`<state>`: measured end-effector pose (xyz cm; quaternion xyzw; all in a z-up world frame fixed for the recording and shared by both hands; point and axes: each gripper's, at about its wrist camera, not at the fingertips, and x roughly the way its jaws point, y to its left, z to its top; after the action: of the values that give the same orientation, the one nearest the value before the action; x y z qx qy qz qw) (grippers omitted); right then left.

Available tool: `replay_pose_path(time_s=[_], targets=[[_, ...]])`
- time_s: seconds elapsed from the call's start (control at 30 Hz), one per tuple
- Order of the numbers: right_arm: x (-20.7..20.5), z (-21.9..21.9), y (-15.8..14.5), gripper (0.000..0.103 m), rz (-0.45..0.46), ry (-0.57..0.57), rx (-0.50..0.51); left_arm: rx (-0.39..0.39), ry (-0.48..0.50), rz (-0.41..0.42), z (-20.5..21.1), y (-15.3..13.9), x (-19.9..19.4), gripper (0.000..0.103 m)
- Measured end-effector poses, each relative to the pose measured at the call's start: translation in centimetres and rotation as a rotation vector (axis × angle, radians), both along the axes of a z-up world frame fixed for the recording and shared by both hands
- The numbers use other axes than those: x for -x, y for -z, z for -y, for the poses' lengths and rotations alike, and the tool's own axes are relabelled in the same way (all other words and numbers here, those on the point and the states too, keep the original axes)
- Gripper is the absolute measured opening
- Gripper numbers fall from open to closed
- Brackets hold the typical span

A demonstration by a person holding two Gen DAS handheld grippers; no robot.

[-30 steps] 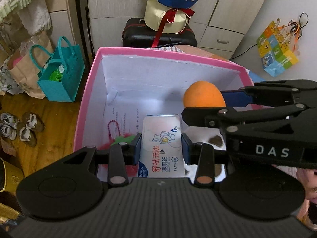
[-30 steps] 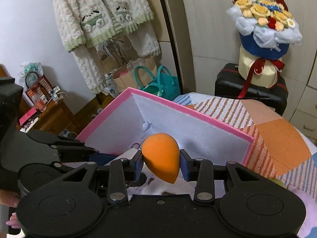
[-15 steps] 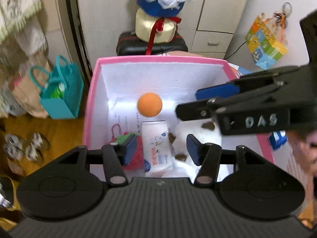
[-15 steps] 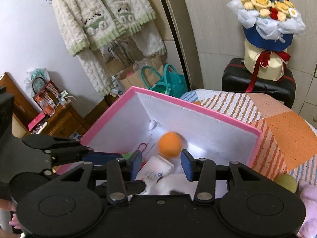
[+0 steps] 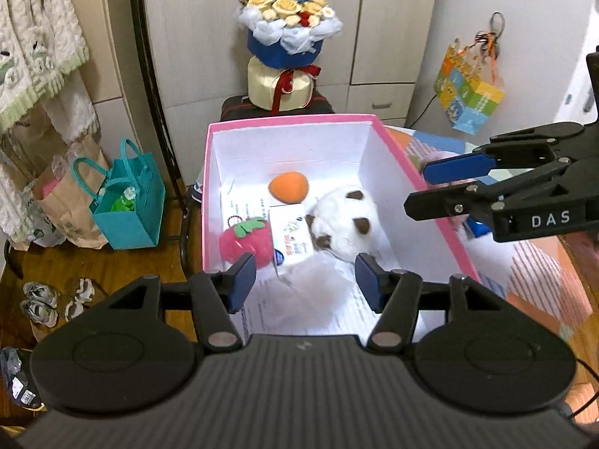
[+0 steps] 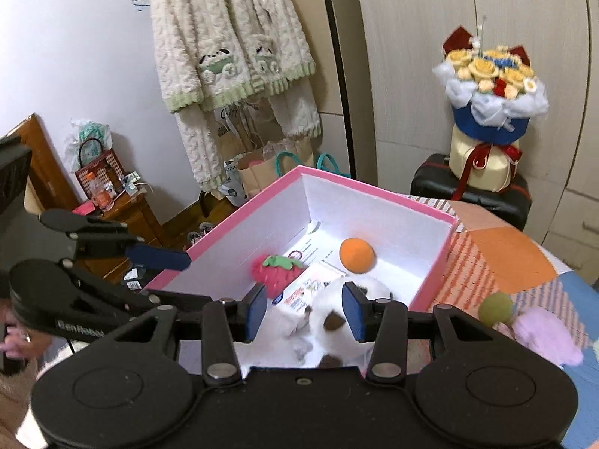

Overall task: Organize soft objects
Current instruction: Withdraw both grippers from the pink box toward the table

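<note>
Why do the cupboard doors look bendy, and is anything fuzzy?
Fisheye lenses curve straight lines near the edges: the cupboard bows in the right wrist view. The white plush looks slightly smeared in the left wrist view; the box floor glares bright white.

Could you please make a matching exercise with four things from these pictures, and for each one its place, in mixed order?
Things:
1. orange sponge
2. strawberry plush
3. green ball
4. flower bouquet

Places:
a. on the black suitcase
b. on the patterned bedcover, outside the pink box
c. inside the box, near its far wall
d. inside the box, by its left wall

Pairs: 1-c, 2-d, 3-b, 4-a
</note>
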<state>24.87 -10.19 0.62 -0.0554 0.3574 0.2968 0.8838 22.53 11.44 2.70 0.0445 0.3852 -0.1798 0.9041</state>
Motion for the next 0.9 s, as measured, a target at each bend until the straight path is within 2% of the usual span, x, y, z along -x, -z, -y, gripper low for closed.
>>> replay_pose_path(time_s=[0.3, 0.67, 0.73, 0.8, 0.9], targets=[[6.0, 1.1, -2.3, 0.06, 0.093, 0.003, 0.054, -0.018, 0.077, 0.051, 1.1, -2.2, 5.3, 0.062], [11.1, 4.1, -3.9, 0.073, 0.159, 0.011, 0.09, -0.036, 0.154, 0.106, 3.4, -3.9, 10.5, 0.067], [11.8, 5.0, -3.9, 0.076, 0.166, 0.016, 0.094, -0.04, 0.173, 0.113, 4.0, -3.9, 11.3, 0.07], [12.6, 5.9, -3.8, 0.078, 0.171, 0.024, 0.095, -0.037, 0.186, 0.124, 4.7, -4.0, 11.9, 0.078], [13.6, 7.5, -3.6, 0.08, 0.187, 0.039, 0.1, -0.037, 0.212, 0.144, 6.0, -3.9, 12.7, 0.082]])
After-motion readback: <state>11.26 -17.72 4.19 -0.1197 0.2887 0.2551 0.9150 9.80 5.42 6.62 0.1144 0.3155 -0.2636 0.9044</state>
